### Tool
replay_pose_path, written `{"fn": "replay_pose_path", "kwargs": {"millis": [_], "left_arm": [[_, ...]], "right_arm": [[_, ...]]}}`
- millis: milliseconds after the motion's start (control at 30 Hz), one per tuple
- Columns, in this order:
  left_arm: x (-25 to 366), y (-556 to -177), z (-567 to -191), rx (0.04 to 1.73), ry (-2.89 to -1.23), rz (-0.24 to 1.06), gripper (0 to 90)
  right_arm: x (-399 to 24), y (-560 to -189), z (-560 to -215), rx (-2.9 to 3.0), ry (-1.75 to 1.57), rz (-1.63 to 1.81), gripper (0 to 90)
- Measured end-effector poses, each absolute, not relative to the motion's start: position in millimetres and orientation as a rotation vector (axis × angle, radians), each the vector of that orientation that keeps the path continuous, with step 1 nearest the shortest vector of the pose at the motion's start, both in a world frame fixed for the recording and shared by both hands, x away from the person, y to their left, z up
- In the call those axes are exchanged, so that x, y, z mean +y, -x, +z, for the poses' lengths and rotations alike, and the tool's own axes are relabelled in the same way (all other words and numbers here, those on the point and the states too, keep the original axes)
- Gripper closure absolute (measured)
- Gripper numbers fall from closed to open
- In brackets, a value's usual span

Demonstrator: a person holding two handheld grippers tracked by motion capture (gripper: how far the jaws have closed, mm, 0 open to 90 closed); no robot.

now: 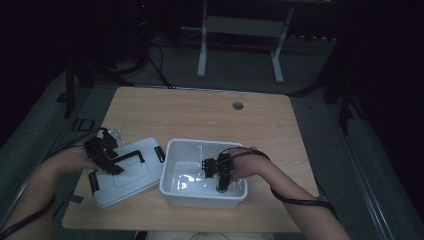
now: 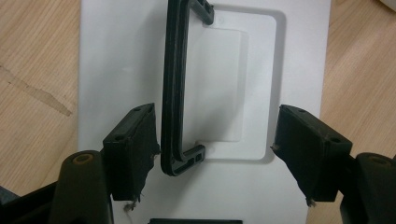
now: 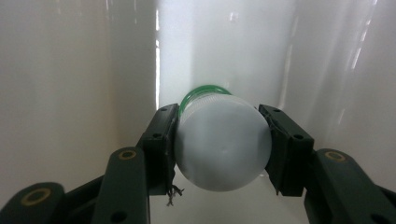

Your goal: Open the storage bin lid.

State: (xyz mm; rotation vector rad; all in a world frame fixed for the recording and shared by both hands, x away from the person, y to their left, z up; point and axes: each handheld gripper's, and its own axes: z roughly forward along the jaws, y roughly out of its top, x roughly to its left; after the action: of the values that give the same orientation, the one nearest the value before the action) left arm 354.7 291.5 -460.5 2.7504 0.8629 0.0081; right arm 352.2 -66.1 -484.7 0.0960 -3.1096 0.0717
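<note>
A white lid [image 1: 127,175] with a black handle [image 1: 131,156] lies flat on the wooden table, left of a white plastic bin [image 1: 172,170]. My left gripper [image 1: 107,159] hovers over the lid's near end. In the left gripper view its jaws [image 2: 215,149] stand apart above the lid [image 2: 116,70], and the handle [image 2: 173,84] runs just inside the left pad. My right gripper [image 1: 221,186] reaches down into the bin. In the right gripper view it [image 3: 222,140] is shut on a bottle's white cap [image 3: 224,154], with a green ring [image 3: 196,93] behind the cap and the bin's wall [image 3: 70,70] beyond.
The lid carries black latches at its ends [image 1: 159,153] [image 1: 93,181]. The table [image 1: 200,115] has a round cable hole [image 1: 238,105] near its far edge. White desk legs [image 1: 202,50] stand on the dark floor behind.
</note>
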Motion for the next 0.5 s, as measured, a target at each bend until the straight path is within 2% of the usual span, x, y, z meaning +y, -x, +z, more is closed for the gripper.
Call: {"fn": "replay_pose_path", "kwargs": {"millis": [233,500], "left_arm": [[291,-355,-461,0.857,-2.753,0.002,30.2],[290,-355,-459,0.855,-2.757,0.01,30.2]], "right_arm": [[-67,-351,-484,-3.101,-0.105,0.084,47.7],[-69,-350,-466,-3.105,-0.122,0.036,43.4]]}}
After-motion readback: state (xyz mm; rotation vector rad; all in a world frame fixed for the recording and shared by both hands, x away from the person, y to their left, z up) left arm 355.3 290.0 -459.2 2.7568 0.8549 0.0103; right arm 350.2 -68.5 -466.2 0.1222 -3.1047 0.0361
